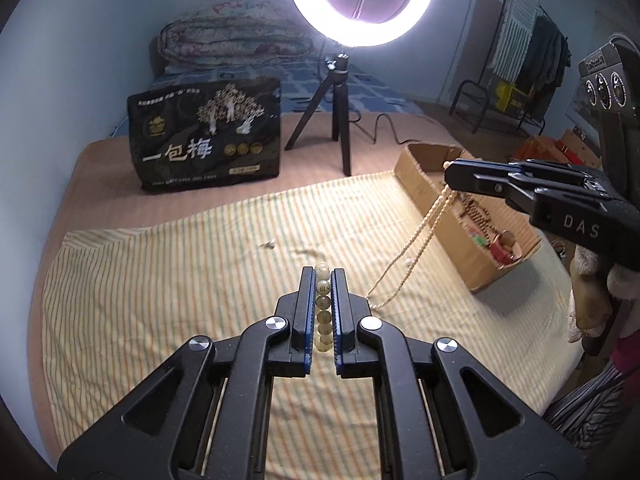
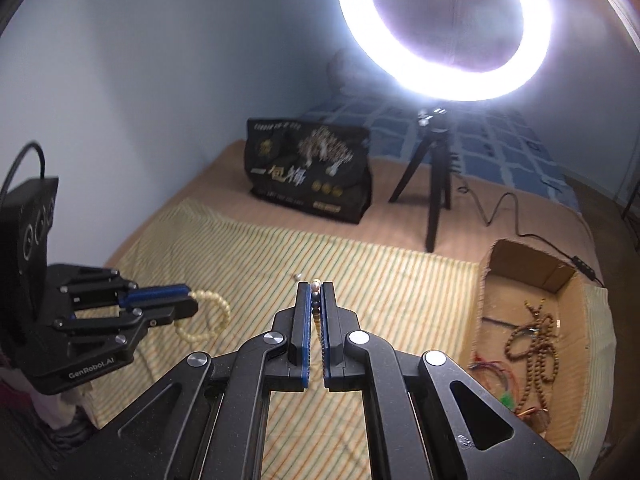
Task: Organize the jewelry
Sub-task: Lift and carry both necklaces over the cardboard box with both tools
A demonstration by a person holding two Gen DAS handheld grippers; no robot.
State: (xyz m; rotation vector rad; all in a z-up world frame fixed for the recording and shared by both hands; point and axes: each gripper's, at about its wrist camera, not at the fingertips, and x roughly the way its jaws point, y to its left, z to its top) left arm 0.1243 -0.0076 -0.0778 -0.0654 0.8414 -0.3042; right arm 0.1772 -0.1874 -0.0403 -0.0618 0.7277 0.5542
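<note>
My left gripper (image 1: 323, 276) is shut on a pale green bead bracelet (image 1: 323, 308) and holds it above the striped cloth (image 1: 160, 280). The bracelet also shows in the right wrist view (image 2: 212, 316), hanging as a loop from the left gripper (image 2: 188, 300). My right gripper (image 2: 316, 288) is shut on a cream bead necklace (image 2: 316, 304). In the left wrist view the necklace (image 1: 416, 240) hangs from the right gripper (image 1: 450, 172) down to the cloth, beside the cardboard box (image 1: 424, 192). The box (image 2: 492, 320) holds brown bead strings (image 2: 536, 340) and coloured items.
A ring light on a black tripod (image 1: 340, 120) stands behind the cloth, with its cable (image 2: 520, 232) running past the box. A black printed bag (image 1: 208, 132) stands at the back left. A small bead or earring (image 1: 269, 245) lies on the cloth.
</note>
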